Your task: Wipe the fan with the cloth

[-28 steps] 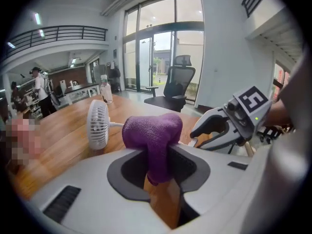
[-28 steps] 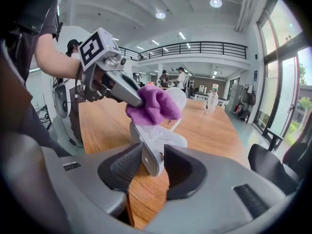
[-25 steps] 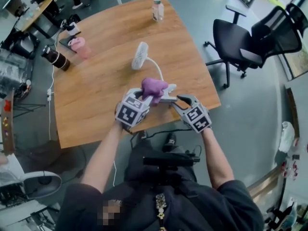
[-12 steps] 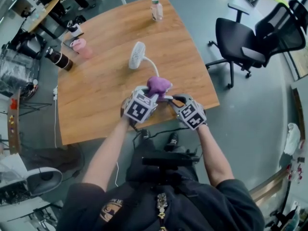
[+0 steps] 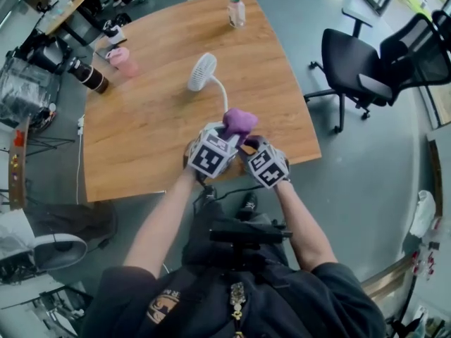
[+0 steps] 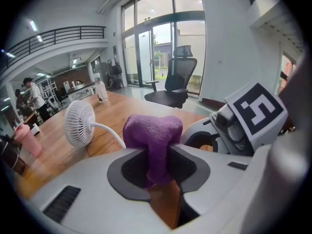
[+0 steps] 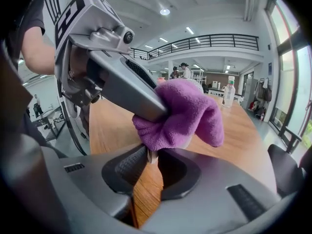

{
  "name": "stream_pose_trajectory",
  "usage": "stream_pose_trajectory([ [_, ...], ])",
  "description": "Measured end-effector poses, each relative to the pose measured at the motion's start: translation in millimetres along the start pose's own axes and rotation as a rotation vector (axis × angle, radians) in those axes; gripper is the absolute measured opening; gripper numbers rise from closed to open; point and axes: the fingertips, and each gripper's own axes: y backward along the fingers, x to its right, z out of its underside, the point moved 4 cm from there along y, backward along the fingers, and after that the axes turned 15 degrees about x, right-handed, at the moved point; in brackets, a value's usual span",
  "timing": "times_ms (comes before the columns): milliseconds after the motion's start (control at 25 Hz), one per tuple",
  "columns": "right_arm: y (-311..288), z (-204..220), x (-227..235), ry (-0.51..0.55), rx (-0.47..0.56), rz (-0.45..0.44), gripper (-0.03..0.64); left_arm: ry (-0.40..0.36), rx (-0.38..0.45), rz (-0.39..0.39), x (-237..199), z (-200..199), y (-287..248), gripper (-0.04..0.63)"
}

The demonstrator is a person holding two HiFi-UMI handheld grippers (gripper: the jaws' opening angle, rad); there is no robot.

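Observation:
A small white fan stands on the wooden table, its bent stalk running toward me and vanishing under the purple cloth. My left gripper is shut on that cloth, which bulges above its jaws. My right gripper sits close against the left one, just under the cloth. Its jaws have just been closing, and a small white piece of the fan's base is pinched between them. The fan head shows beyond the cloth in the left gripper view.
A clear bottle stands at the table's far edge. A pink cup and a dark flask are at the far left. A black office chair stands to the right of the table. Both grippers are near the table's front edge.
The right gripper moved left until it sits against the left one under the cloth, and its jaws narrowed. The left gripper shifted slightly right with the cloth.

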Motion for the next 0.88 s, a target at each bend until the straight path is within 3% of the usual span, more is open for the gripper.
stream_pose_trajectory([
  [240, -14.7, -7.2, -4.0, 0.030, -0.002, -0.064, 0.077, 0.093, 0.078, -0.167, -37.1, 14.1, 59.6, 0.098],
  [520, -19.5, -9.4, -4.9, 0.057, -0.026, -0.113, 0.075, 0.215, 0.028, -0.352, -71.9, 75.7, 114.2, 0.098],
  [680, -21.5, -12.0, -10.1, 0.068, -0.040, -0.128, 0.073, 0.266, -0.024, -0.383, -72.8, 103.1, 104.6, 0.098],
  [880, -23.1, -11.5, -13.5, 0.081, -0.059, -0.131, 0.071, 0.274, -0.020, -0.330, -64.3, 100.2, 69.1, 0.098],
])
